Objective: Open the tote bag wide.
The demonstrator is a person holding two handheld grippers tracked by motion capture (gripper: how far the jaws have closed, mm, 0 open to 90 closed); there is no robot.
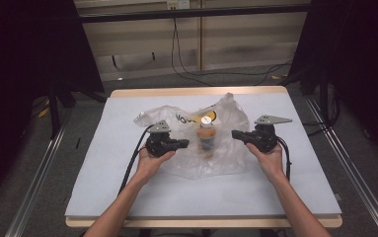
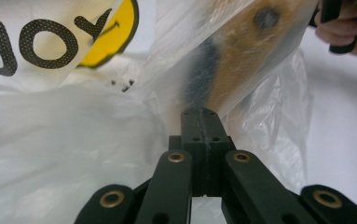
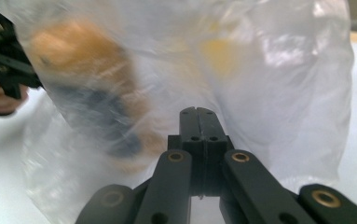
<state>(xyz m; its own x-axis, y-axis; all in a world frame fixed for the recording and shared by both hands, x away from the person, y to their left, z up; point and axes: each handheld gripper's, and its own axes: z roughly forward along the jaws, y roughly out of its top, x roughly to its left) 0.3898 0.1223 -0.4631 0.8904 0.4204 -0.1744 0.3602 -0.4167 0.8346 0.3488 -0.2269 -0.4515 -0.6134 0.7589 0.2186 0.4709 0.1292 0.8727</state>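
A clear plastic bag with a yellow and black print lies mid-table. Inside it is an orange bottle with a white cap, blurred. My left gripper is at the bag's left side and my right gripper at its right, each in a hand. In the left gripper view the gripper has its jaws pressed together at the bag film, with the bottle just beyond. In the right gripper view the gripper is likewise shut at the film, the bottle to its left.
The table is covered by a white sheet, with wooden edges front and back. Dark stands and cables are on the floor behind and at both sides. A cable trails from each gripper toward the front edge.
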